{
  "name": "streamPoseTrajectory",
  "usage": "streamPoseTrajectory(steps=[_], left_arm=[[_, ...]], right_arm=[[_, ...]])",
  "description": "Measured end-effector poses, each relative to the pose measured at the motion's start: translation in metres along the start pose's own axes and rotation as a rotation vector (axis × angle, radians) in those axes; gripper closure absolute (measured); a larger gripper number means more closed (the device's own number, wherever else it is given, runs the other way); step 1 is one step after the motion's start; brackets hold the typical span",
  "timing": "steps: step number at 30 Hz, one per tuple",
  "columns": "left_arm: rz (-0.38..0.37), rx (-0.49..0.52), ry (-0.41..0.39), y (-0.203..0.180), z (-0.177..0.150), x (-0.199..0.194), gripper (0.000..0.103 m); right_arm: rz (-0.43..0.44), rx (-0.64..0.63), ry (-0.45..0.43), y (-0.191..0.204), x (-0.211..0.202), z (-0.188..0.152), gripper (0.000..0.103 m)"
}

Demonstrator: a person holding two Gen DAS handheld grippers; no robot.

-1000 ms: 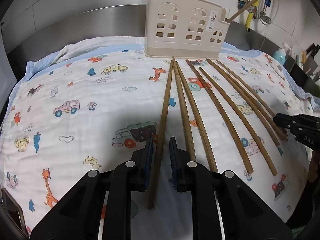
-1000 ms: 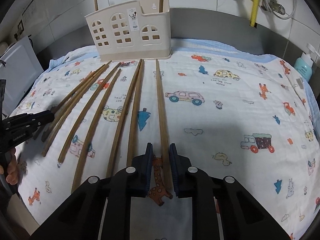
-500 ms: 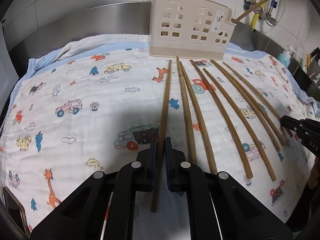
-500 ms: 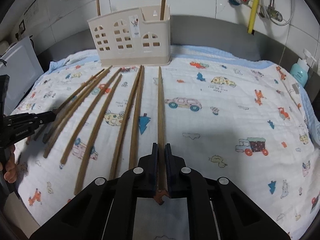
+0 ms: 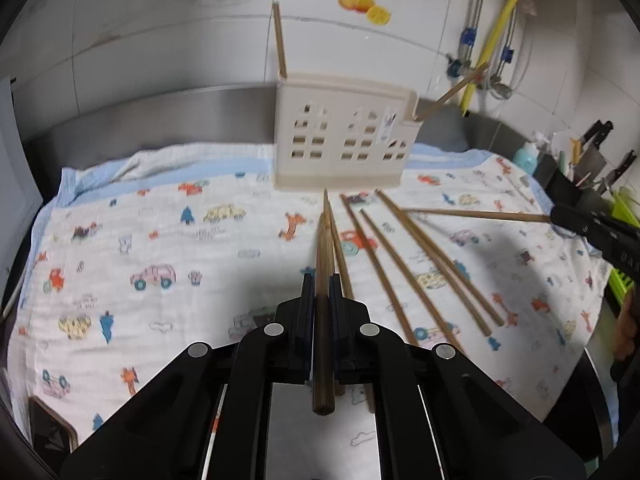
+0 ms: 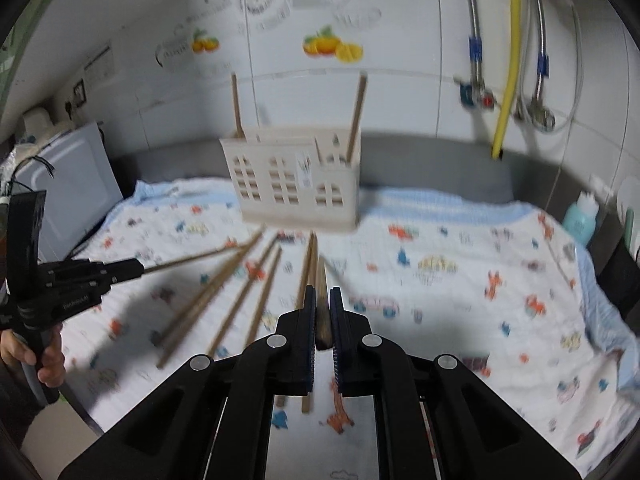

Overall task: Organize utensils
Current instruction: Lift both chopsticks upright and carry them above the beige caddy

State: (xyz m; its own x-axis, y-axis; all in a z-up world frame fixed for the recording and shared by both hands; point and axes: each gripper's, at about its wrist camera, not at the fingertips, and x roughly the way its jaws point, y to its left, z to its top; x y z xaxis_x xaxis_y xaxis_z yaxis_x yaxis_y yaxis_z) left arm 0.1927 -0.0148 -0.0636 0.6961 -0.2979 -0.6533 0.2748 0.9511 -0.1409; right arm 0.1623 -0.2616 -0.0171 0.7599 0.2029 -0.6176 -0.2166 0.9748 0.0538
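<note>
two chopsticks already stand in the cream holder (image 5: pixel 340 132) at the far side of the worktop, one upright at its left end (image 5: pixel 279 40) and one leaning out at its right end (image 5: pixel 452 92). that part of the job looks done.

the left tool (image 5: pixel 322 296) is clamped tight on a chopstick (image 5: pixel 324 256), which is off the cloth (image 5: pixel 160 240) and points toward the holder. the right tool (image 6: pixel 322 308) is clamped just as tight on another chopstick (image 6: pixel 322 280), gripped near its thick end; in the left view that same stick (image 5: pixel 476 214) shows as a thin bar running in from the right, clear of the cloth. so two sticks are in hand and, as i judge it, on their way to the holder but not yet in it.

five loose chopsticks (image 5: pixel 400 268) lie fanned on the cloth between the tools and the holder, tips toward it. with those and the two in hand, most of the work is left.

around the scene: a blue bottle (image 6: pixel 580 218) at the far right, pipes and a yellow hose (image 6: pixel 506 80) on the tiled wall, a white appliance (image 6: pixel 68 184) at the left, and knives in a rack (image 5: pixel 592 164) at the right edge. a hand (image 6: pixel 40 356) holds the left tool's handle.

nothing blocks the holder's open top. the leaning stick at its right end narrows that side a little, and the right view is blurred, so the slots inside cannot be made out.
</note>
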Motion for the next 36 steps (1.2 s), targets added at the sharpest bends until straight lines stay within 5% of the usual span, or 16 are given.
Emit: streamPoseTrajectory(steps=[23,36], left_arm=[[-0.039,0.050,-0.041,0.000,0.083,-0.012,0.097],[-0.041,0.118,-0.153,-0.017,0.159,-0.037,0.098]], right_arm=[[0.089,-0.086,-0.067,-0.003,-0.028,0.133,0.096],[0.041,-0.144,-0.079,-0.006,-0.026,0.191,0.096]])
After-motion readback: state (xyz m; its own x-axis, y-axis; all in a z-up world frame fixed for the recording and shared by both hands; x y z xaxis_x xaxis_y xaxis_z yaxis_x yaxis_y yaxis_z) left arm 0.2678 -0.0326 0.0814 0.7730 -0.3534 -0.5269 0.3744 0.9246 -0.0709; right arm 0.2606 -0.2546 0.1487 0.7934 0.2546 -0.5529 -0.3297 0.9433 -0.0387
